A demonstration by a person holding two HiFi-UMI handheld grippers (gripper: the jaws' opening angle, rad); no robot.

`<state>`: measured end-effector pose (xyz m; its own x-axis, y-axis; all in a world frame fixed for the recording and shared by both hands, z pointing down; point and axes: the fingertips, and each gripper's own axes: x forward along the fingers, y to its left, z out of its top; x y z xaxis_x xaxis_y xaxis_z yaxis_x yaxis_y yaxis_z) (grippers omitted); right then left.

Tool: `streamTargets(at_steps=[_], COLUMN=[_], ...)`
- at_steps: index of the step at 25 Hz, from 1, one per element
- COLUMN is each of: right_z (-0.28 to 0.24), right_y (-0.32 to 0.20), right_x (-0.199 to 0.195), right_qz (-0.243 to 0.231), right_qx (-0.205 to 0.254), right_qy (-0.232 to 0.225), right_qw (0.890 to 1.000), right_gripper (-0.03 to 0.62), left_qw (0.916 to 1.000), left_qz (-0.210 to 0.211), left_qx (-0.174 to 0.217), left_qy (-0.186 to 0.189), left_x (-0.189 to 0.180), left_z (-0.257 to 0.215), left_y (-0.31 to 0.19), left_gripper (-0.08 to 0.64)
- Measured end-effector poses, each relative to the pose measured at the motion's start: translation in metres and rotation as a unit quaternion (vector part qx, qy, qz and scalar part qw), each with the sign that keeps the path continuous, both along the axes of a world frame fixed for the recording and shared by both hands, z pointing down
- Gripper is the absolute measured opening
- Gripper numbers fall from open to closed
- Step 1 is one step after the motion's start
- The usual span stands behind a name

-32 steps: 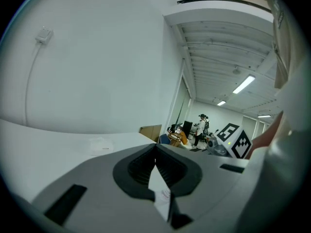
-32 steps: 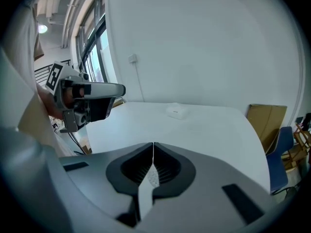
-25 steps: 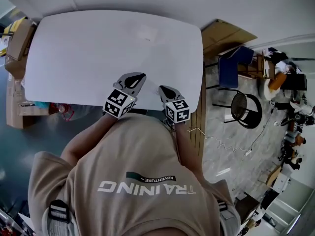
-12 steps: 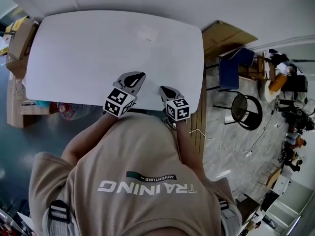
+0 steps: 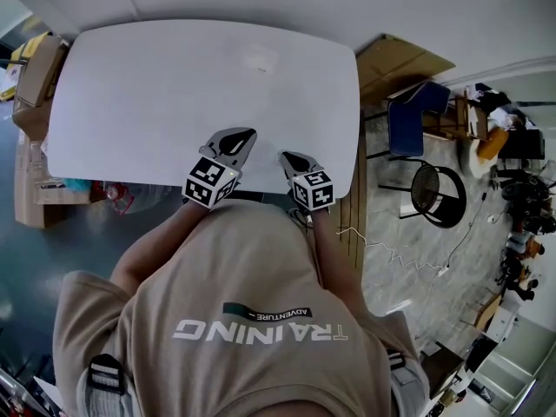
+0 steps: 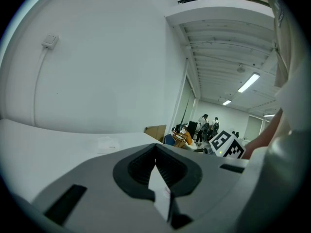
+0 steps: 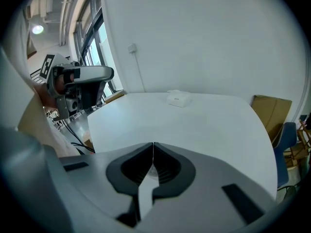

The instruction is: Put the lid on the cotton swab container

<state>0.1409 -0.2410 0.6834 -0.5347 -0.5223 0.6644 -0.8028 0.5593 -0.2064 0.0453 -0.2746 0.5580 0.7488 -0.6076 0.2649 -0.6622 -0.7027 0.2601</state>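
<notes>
A small pale, see-through box, the cotton swab container (image 5: 259, 59), lies on the far part of the white table (image 5: 130, 94). It also shows in the right gripper view (image 7: 179, 99) and faintly in the left gripper view (image 6: 108, 143). I cannot tell its lid apart from it. My left gripper (image 5: 236, 135) and right gripper (image 5: 286, 156) hover side by side at the table's near edge, far from the box. In their own views the left gripper (image 6: 155, 147) and right gripper (image 7: 153, 144) have jaws closed together with nothing between them.
A white wall stands behind the table. Cardboard boxes (image 5: 35, 68) sit on the floor at the left. To the right are a flat cardboard sheet (image 5: 395, 59), a blue chair (image 5: 408, 120) and a round black stool (image 5: 434, 194). People stand far off (image 6: 206, 125).
The right gripper has edged slightly to the left. The left gripper and the box have stayed where they were.
</notes>
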Motion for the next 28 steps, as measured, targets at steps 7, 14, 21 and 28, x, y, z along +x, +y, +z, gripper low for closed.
streamTargets(at_steps=[7, 14, 21, 28], right_z=[0.0, 0.001, 0.0, -0.01], right_y=[0.002, 0.001, 0.003, 0.006], right_x=[-0.001, 0.0, -0.003, -0.004], right_qz=[0.001, 0.006, 0.001, 0.001], right_qx=[0.017, 0.014, 0.024, 0.046], right_qy=[0.01, 0.008, 0.021, 0.016], right_qw=[1.0, 1.0, 0.999, 0.999], right_gripper=[0.018, 0.018, 0.018, 0.018], left_qw=[1.0, 0.9999, 0.9998, 0.9994], left_qz=[0.004, 0.01, 0.015, 0.029], left_qx=[0.001, 0.004, 0.014, 0.009], left_qy=[-0.001, -0.002, -0.004, -0.014], left_x=[0.001, 0.005, 0.01, 0.013], left_z=[-0.002, -0.004, -0.012, -0.006], left_y=[0.007, 0.01, 0.006, 0.007], left_gripper=[0.012, 0.012, 0.012, 0.012])
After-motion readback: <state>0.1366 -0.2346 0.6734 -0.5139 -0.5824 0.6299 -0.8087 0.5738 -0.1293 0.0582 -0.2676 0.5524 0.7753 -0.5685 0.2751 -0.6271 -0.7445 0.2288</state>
